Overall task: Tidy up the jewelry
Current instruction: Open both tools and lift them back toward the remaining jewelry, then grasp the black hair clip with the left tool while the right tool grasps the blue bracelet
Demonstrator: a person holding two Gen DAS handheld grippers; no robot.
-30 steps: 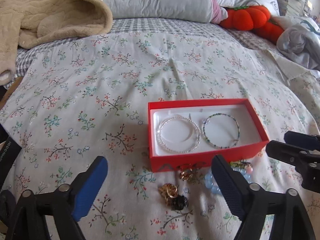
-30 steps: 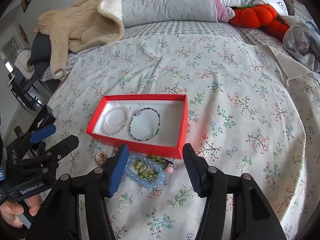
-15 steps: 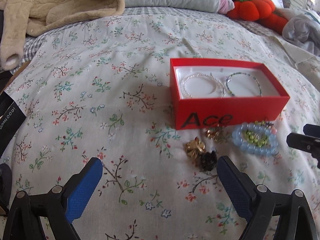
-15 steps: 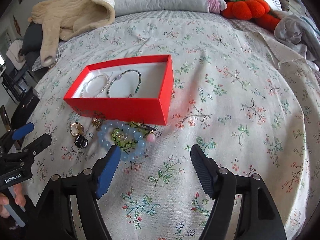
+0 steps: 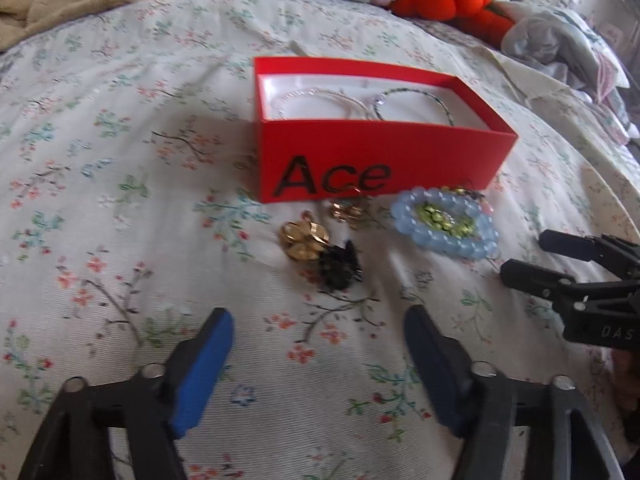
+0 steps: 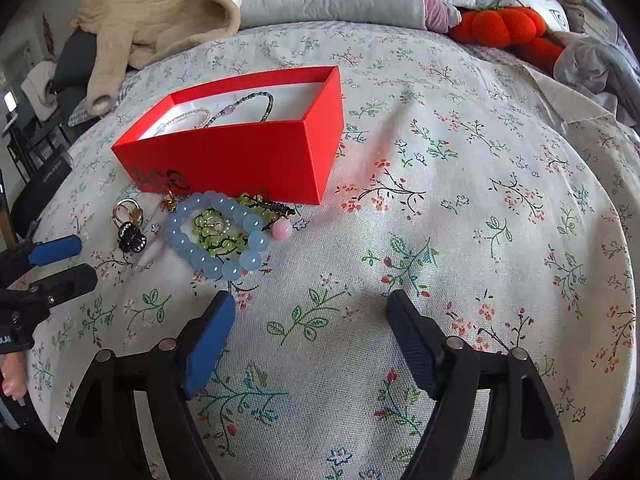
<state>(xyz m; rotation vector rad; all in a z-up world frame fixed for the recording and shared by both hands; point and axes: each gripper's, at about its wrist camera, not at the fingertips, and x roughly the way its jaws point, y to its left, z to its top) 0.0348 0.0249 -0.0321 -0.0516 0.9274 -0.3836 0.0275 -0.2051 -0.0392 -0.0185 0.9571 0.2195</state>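
A: Floral cotton covers the bed (image 6: 460,208) in front of you, printed with small twigs and blossoms. What can you read?

B: "Ace", in black letters on the near wall of the red cardboard box (image 5: 372,152). White lining inside, with a pearly bracelet (image 5: 320,100) and a dark beaded bracelet (image 5: 412,98) lying flat side by side.

A: And outside the box?

B: Just before it you have a blue bead bracelet (image 6: 218,236) ringed around a green bead bracelet (image 6: 212,232), a pink bead (image 6: 282,231) beside them, a gold flower-shaped ring (image 5: 304,238) touching a black piece (image 5: 338,266).

A: Your jaws?

B: Your left gripper (image 5: 318,364) is closing with nothing between its blue pads; your right gripper (image 6: 310,336) is opening, also empty, over bare sheet.
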